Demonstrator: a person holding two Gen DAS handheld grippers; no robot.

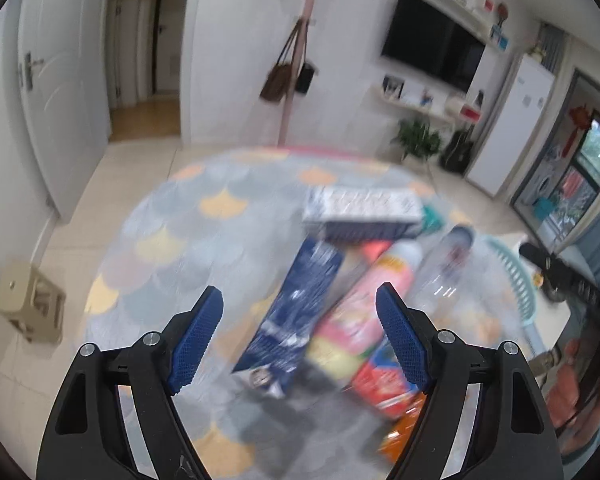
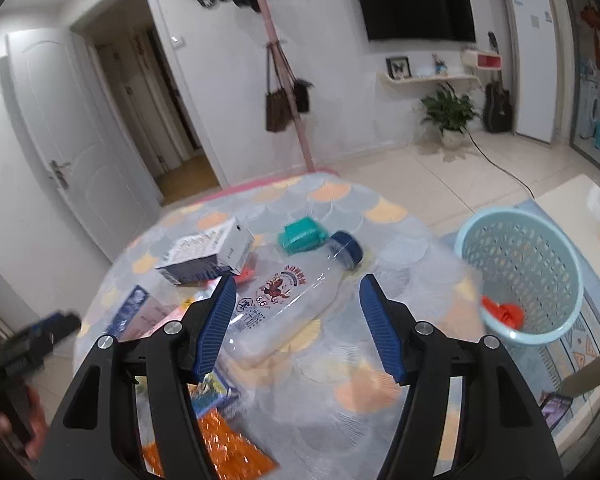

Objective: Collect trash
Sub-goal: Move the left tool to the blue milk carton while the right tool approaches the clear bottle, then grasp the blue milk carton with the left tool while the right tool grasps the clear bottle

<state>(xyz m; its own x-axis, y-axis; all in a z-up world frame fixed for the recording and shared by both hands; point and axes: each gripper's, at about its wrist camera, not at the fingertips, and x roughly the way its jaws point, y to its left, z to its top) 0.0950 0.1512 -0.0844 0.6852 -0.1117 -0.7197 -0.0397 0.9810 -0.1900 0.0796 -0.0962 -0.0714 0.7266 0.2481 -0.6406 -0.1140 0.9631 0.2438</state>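
Lying on the round table (image 2: 380, 216) is a pile of trash, and it waits to be picked up. A clear bottle (image 2: 288, 304) with a dark blue cap rests on its side near the middle. Beside its cap sits a small green thing (image 2: 302, 234). A white and blue box (image 2: 208, 254) lies a little further left. A long dark blue packet (image 1: 296, 304), a pink and red wrapper (image 1: 364, 312) and an orange bag (image 2: 216, 444) are spread out close together, some on top of others.

The right gripper (image 2: 298, 320) hangs over the bottle with its jaws apart, and nothing is held in them. I think it points at the bottle because that may be the next thing to grab. The left gripper (image 1: 300, 332) hovers over the blue packet and the wrapper. Its jaws are wide apart too, and they hold nothing. That view is blurry, so small things are hard to tell.

A light blue basket (image 2: 524, 276) stands just past the right edge of the table. It is full of holes and has something red (image 2: 504, 314) at the bottom. It seems to be put there so trash can be dropped in easily. Most of the trash is not in it yet.
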